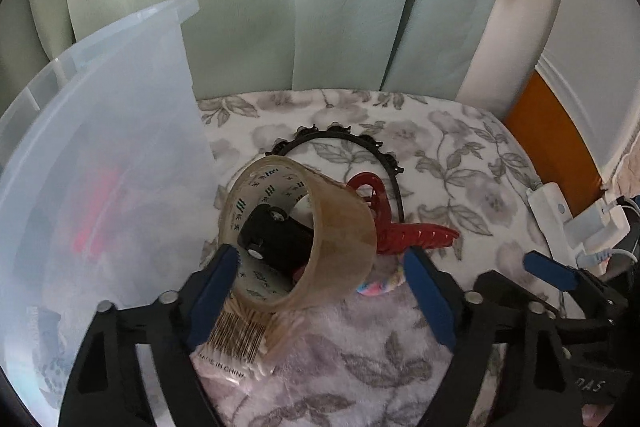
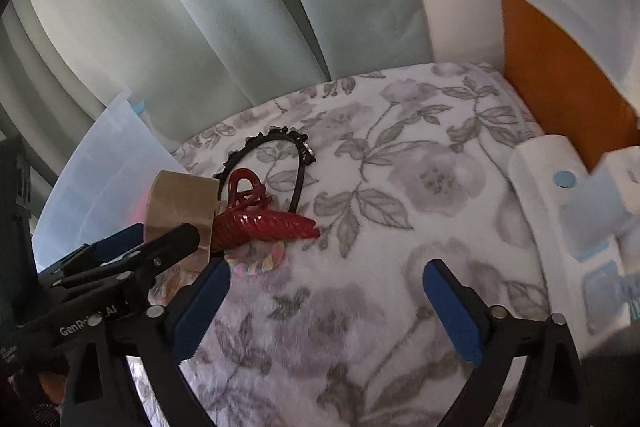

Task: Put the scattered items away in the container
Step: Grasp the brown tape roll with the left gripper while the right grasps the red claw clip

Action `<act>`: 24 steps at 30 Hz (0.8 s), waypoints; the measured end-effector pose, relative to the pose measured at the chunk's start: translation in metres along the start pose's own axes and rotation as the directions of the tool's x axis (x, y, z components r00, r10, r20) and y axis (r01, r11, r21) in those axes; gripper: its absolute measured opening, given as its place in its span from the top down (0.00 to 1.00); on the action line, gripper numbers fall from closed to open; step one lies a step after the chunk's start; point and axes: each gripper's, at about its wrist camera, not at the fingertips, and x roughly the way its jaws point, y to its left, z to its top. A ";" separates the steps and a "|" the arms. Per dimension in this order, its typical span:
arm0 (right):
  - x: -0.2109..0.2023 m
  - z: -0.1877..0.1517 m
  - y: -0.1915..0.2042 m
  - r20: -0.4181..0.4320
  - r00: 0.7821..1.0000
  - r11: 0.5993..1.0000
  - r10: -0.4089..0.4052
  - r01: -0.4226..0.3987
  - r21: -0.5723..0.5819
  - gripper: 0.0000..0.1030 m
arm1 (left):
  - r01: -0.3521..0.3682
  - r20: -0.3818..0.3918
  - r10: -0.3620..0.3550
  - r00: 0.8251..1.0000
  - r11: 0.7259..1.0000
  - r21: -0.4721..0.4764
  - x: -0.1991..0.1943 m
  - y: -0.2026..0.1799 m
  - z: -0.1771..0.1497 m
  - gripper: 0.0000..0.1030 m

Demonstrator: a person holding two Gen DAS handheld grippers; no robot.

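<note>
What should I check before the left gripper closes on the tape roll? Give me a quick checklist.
1. Tape roll between left gripper fingers: ok.
2. Pads pressing on the roll: not ok, gap on the right side.
3. Black object inside the roll may come along: cannot tell.
4. Red hair claw leaning against the roll: not ok.
5. Right gripper open, holding nothing: ok.
6. Container close beside: ok.

Bedroom: floral blanket [image 2: 400,155], curtains [image 2: 180,27]
</note>
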 end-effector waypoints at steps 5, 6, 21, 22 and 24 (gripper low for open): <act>0.015 0.006 0.003 -0.014 0.999 0.998 0.044 -0.044 -0.033 0.16 | 0.013 -0.008 -0.013 1.000 1.000 0.015 0.007 0.000 -0.001 0.46; 0.020 0.008 0.003 -0.022 0.998 0.997 0.066 -0.066 -0.032 0.18 | 0.023 -0.007 -0.023 1.000 1.000 0.008 0.008 0.001 -0.002 0.47; 0.057 0.017 0.001 -0.035 0.975 0.975 0.219 -0.218 0.031 0.30 | 0.152 -0.014 -0.153 0.988 0.987 -0.045 0.010 0.010 0.002 0.66; 0.058 0.018 0.004 -0.040 0.973 0.974 0.226 -0.225 0.022 0.33 | 0.157 -0.014 -0.158 0.987 0.987 -0.044 0.010 0.010 0.002 0.70; 0.058 0.019 0.007 -0.054 0.967 0.969 0.247 -0.247 0.006 0.45 | 0.160 -0.009 -0.160 0.987 0.986 -0.039 0.008 0.009 0.002 0.74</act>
